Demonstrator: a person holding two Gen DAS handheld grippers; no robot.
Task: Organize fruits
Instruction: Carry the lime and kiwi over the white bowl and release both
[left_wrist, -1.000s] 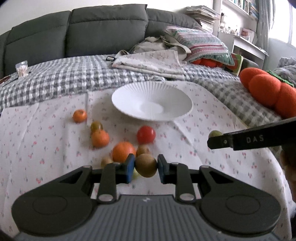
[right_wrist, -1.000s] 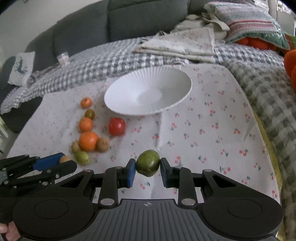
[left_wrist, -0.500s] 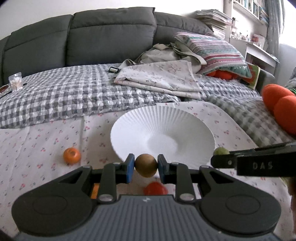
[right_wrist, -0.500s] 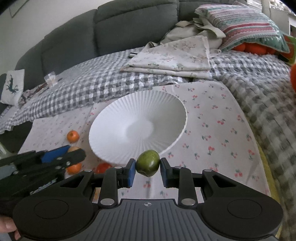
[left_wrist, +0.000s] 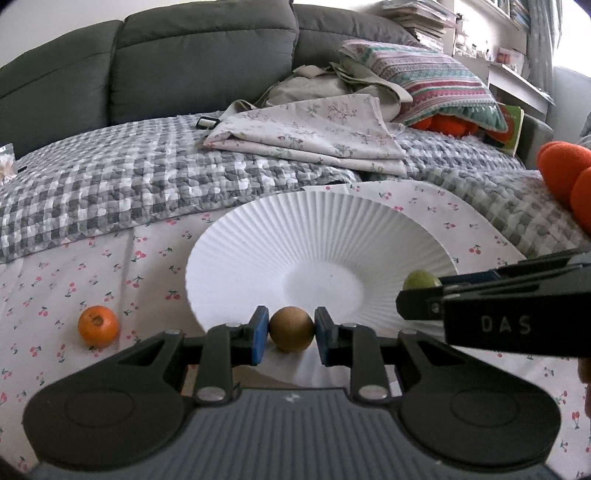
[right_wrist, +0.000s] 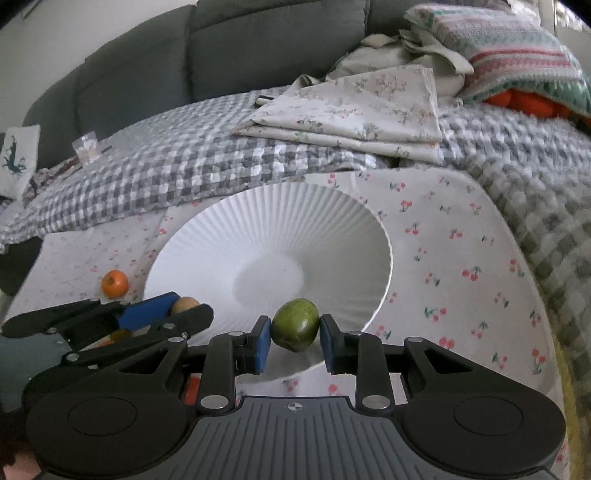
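Note:
My left gripper (left_wrist: 291, 329) is shut on a round brown fruit (left_wrist: 291, 328) and holds it over the near rim of the white ribbed bowl (left_wrist: 280, 229). My right gripper (right_wrist: 294, 329) is shut on a green fruit (right_wrist: 295, 324) over the bowl's (right_wrist: 325, 221) near rim. Each gripper shows in the other's view: the right one (left_wrist: 417, 295) with the green fruit (left_wrist: 421, 279), the left one (right_wrist: 184, 314) with the brown fruit (right_wrist: 184, 304). A small orange (left_wrist: 98, 326) lies on the cherry-print cloth left of the bowl and shows in the right wrist view (right_wrist: 115, 283) too.
The cherry-print cloth (right_wrist: 461, 240) covers a bed with a grey checked blanket (left_wrist: 110, 184) behind it. Folded floral sheets (left_wrist: 314, 129), a striped pillow (left_wrist: 436, 85) and a grey sofa (left_wrist: 184, 62) lie beyond. Orange plush balls (left_wrist: 569, 177) sit at the right.
Both grippers have moved forward from the loose fruit pile to the bowl, each keeping its fruit. The bowl now looks much larger and closer in both views.

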